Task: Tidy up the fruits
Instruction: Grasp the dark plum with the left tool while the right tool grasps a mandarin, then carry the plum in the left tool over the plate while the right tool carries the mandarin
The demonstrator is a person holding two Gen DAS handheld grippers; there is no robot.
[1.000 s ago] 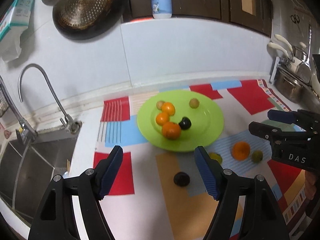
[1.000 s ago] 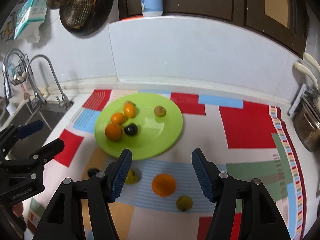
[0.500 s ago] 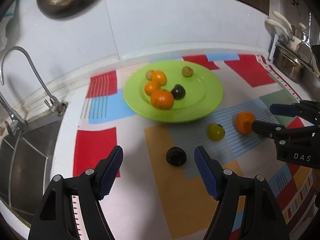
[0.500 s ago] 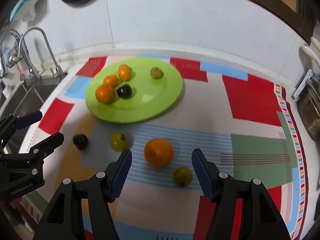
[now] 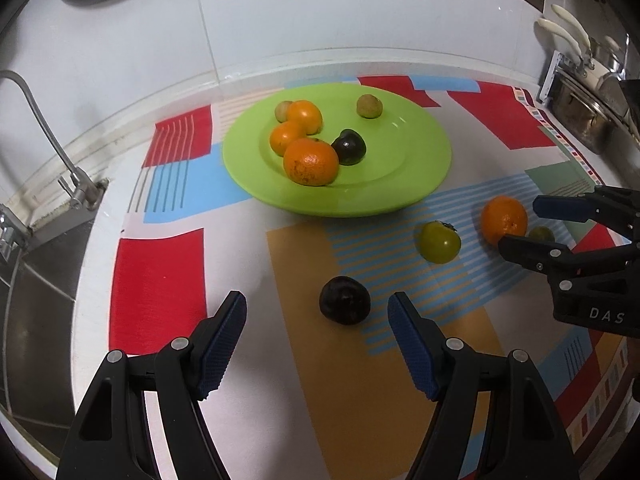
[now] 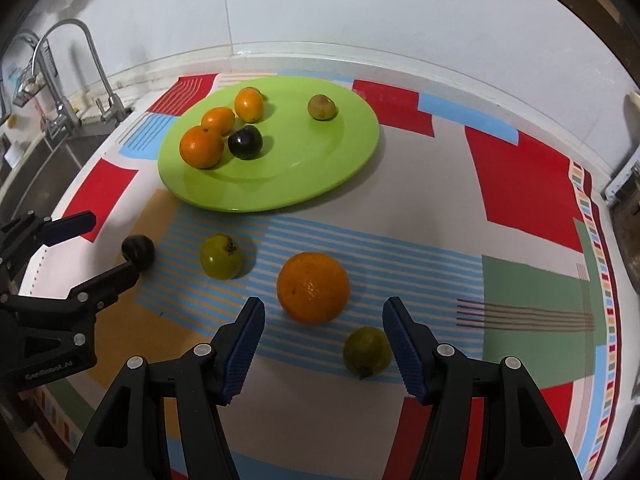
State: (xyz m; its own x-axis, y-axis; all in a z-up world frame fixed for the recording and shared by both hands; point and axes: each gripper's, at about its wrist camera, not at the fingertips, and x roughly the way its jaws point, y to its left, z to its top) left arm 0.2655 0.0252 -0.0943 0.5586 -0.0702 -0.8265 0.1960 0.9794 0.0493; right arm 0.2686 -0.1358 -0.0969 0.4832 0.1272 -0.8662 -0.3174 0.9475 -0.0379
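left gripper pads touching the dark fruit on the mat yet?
Apart. The left wrist view shows the dark fruit lying beyond the open left gripper, with bare mat visible between it and each pad.

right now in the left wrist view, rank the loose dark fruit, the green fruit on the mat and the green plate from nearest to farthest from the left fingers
1. Loose dark fruit, just ahead, between the left gripper fingers.
2. Green fruit, farther, off to the right on the striped mat.
3. Green plate, farthest, toward the wall.
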